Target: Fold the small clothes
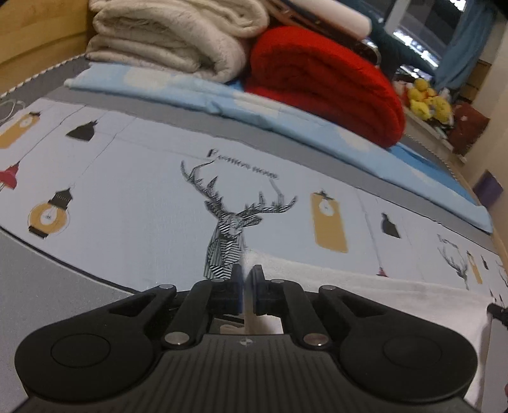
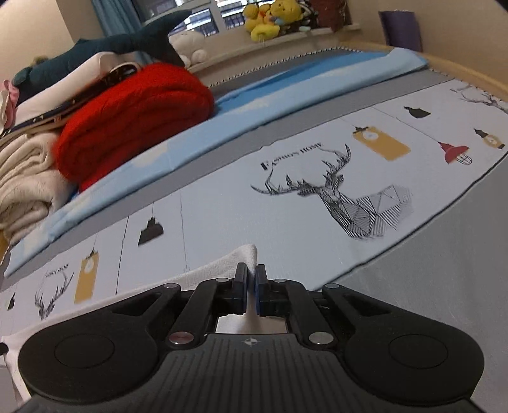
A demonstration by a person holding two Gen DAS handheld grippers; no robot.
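A small white cloth (image 1: 365,282) lies on the printed bed sheet (image 1: 127,197), stretched between my two grippers. My left gripper (image 1: 247,273) is shut on one corner of the cloth, low over the sheet by a deer print. In the right wrist view the cloth (image 2: 222,263) runs off to the left, and my right gripper (image 2: 251,273) is shut on its other corner. The tip of the right gripper (image 1: 497,313) shows at the left view's right edge.
At the back of the bed lie a folded red blanket (image 1: 324,79), a cream blanket (image 1: 171,35) and a light blue folded sheet (image 1: 285,117). Plush toys (image 2: 270,16) sit on a sill. A wooden bed frame (image 2: 460,66) edges the mattress.
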